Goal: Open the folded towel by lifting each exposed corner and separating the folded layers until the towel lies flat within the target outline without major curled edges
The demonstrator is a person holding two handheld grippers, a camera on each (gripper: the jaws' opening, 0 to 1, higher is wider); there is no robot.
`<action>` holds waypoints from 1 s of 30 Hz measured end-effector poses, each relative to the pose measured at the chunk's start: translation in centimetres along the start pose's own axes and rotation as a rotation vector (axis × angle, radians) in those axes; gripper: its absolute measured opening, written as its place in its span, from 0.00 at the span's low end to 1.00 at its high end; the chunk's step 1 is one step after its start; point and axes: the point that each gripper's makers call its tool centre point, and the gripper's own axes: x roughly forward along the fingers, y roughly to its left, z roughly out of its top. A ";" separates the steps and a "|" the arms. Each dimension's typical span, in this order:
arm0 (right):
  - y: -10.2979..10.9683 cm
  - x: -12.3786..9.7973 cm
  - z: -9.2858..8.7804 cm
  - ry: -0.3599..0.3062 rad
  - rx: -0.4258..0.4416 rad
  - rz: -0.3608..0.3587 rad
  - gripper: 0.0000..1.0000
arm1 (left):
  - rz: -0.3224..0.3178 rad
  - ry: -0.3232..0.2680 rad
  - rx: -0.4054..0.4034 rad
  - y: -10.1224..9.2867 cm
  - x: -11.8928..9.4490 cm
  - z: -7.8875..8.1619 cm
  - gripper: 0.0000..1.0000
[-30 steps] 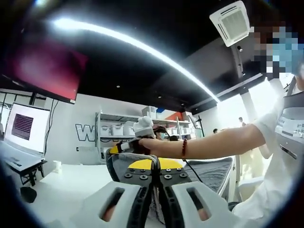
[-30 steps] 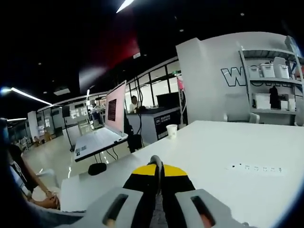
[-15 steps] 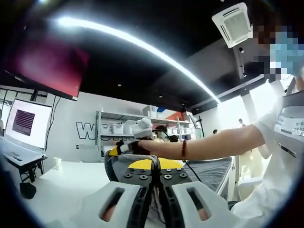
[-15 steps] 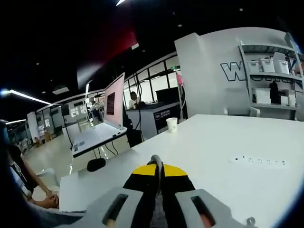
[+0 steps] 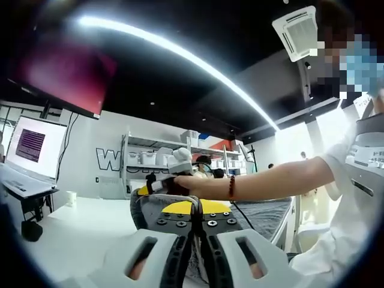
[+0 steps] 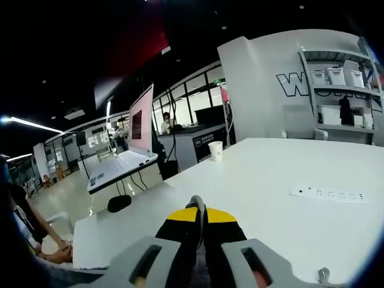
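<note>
A dark grey towel [image 5: 267,216] hangs in the air, stretched between both grippers above the white table [image 5: 78,228]. My left gripper [image 5: 196,207] rises from the bottom of the left gripper view, its yellow-tipped jaws shut on the cloth. Just beyond it the right gripper [image 5: 147,191] sits in a person's hand at the end of a bare forearm [image 5: 270,180], pinching another part of the towel. In the right gripper view the right gripper [image 6: 198,210] stands shut, with a thin grey strip of towel [image 6: 201,270] between its jaws.
On the white table [image 6: 270,174] lie a power strip [image 6: 329,194], a paper cup [image 6: 215,150], an open laptop [image 6: 129,156] and a black mouse [image 6: 119,203]. Shelves with bins [image 5: 156,159] line the far wall. The person's body [image 5: 354,198] stands at the right.
Both cameras have shifted a little, so the table and power strip sit differently in view. Both grippers stay shut on the towel; their hold looks the same.
</note>
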 end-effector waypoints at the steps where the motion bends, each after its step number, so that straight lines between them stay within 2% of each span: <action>1: -0.1 0.2 0.1 -0.001 0.001 0.001 0.00 | 0.002 0.000 -0.002 0.1 -0.1 -0.1 0.01; 6: 0.0 0.5 -0.4 0.000 0.002 0.000 0.00 | 0.001 0.007 -0.007 0.1 -0.2 -0.4 0.01; 8: -0.2 0.3 -0.7 -0.004 0.017 -0.021 0.00 | 0.005 0.012 -0.008 0.2 -0.3 -0.7 0.01; 11: 0.2 0.5 -1.0 0.001 0.004 -0.014 0.00 | -0.018 0.000 -0.024 -0.2 -0.2 -0.6 0.01; 18: 0.5 1.1 -1.4 -0.002 0.015 -0.007 0.00 | 0.004 0.015 -0.013 0.1 -0.7 -0.9 0.01; 30: 0.4 2.0 -3.7 0.013 0.045 -0.009 0.00 | 0.013 0.031 -0.028 0.5 -1.2 -1.8 0.01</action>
